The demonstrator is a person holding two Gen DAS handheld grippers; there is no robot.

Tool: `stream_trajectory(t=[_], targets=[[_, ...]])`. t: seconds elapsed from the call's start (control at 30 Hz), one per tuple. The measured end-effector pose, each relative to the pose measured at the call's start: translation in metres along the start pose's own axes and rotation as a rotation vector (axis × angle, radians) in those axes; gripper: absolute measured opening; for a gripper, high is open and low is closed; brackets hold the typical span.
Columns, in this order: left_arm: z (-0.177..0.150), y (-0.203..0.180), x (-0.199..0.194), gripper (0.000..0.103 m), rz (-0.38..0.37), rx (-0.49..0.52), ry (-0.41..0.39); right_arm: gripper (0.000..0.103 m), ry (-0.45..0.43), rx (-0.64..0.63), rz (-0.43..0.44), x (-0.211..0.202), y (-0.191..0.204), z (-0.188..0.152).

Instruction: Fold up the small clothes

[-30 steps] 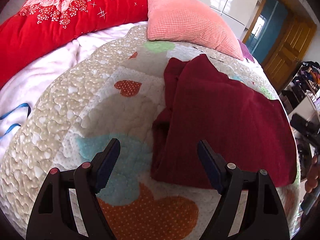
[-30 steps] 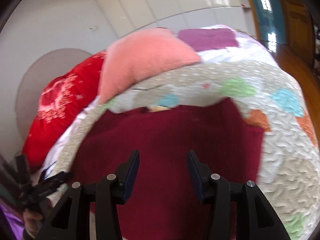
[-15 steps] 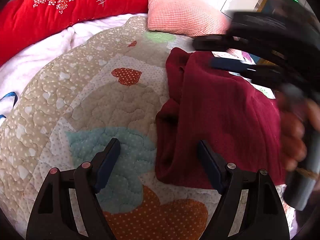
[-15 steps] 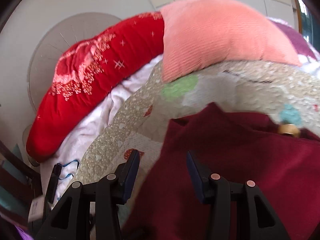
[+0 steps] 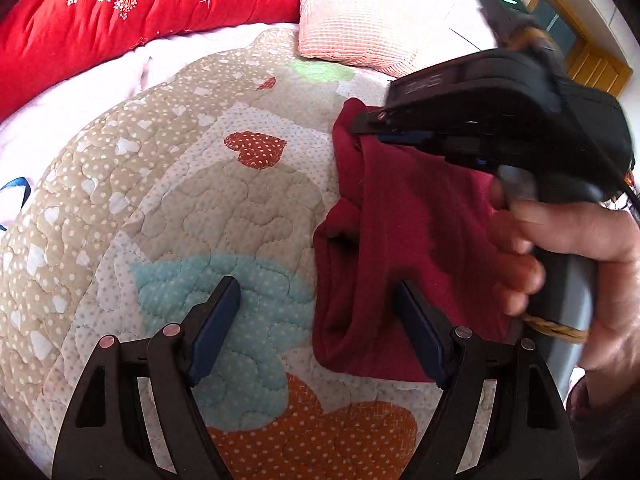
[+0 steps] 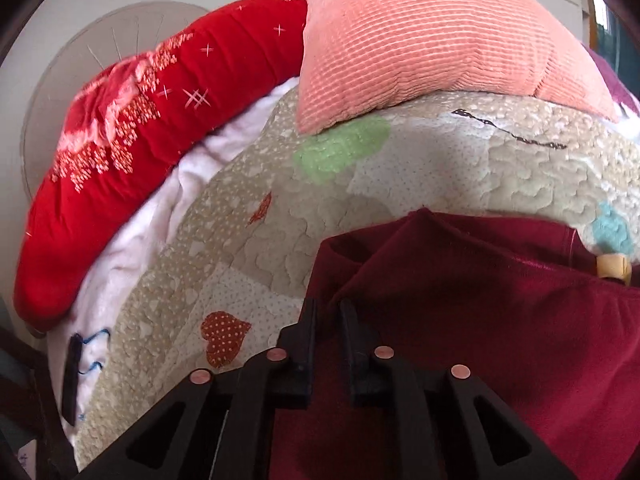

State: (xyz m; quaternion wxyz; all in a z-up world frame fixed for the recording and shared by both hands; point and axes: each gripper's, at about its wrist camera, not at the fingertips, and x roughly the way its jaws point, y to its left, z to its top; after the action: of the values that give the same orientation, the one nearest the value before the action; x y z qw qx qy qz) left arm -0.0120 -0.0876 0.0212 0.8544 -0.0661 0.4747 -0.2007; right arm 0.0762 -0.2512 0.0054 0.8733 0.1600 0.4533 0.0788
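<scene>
A dark red garment point(image 5: 400, 248) lies folded on a quilted bedspread point(image 5: 200, 208) with heart patches. My left gripper point(image 5: 316, 332) is open and empty, its fingers astride the garment's near left corner. My right gripper point(image 5: 360, 130) reaches in from the right, held by a hand, and sits on the garment's far left corner. In the right wrist view the right gripper point(image 6: 328, 312) has its jaws nearly together on the edge of the garment point(image 6: 480, 320).
A red floral bolster point(image 5: 120, 12) and a pink ribbed pillow point(image 5: 360, 20) lie at the head of the bed. White bedding point(image 5: 60, 112) lies left of the quilt. A dark strap with blue cord point(image 6: 76, 372) lies at the far left.
My right gripper moved left across the garment to its far left corner and closed on the fabric edge. My left gripper moved slightly closer to the near corner and stayed open.
</scene>
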Motion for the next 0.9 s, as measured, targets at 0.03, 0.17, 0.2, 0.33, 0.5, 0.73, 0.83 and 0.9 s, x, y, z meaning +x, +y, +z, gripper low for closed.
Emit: stream_trajectory(t=[0.03, 0.17, 0.2, 0.33, 0.5, 0.73, 0.83, 0.9], targets=[[0.000, 0.000, 0.000, 0.080, 0.001, 0.001, -0.001, 0.017, -0.006, 0.019, 0.041, -0.007, -0.003, -0.002], [-0.001, -0.002, 0.001, 0.080, 0.013, 0.012, -0.009, 0.020, -0.046, -0.001, 0.086, -0.034, -0.001, -0.010], [-0.001, -0.002, 0.001, 0.080, 0.013, 0.011, -0.009, 0.020, -0.056, -0.017, 0.066, -0.037, 0.001, -0.010], [-0.001, -0.002, 0.001, 0.080, 0.012, 0.009, -0.011, 0.020, -0.075, -0.017, 0.031, -0.033, 0.003, -0.006], [-0.001, 0.000, 0.002, 0.080, 0.007, 0.008, -0.010, 0.020, -0.074, -0.035, -0.109, -0.009, 0.000, 0.008], [0.001, 0.000, 0.005, 0.082, 0.011, 0.007, -0.015, 0.020, -0.043, 0.010, -0.069, 0.014, -0.018, 0.014], [0.000, -0.002, 0.005, 0.082, 0.017, 0.013, -0.016, 0.024, -0.043, 0.037, 0.000, -0.003, -0.021, 0.007], [0.000, -0.002, 0.005, 0.082, 0.021, 0.017, -0.018, 0.035, -0.049, 0.043, 0.038, -0.022, -0.022, -0.004]])
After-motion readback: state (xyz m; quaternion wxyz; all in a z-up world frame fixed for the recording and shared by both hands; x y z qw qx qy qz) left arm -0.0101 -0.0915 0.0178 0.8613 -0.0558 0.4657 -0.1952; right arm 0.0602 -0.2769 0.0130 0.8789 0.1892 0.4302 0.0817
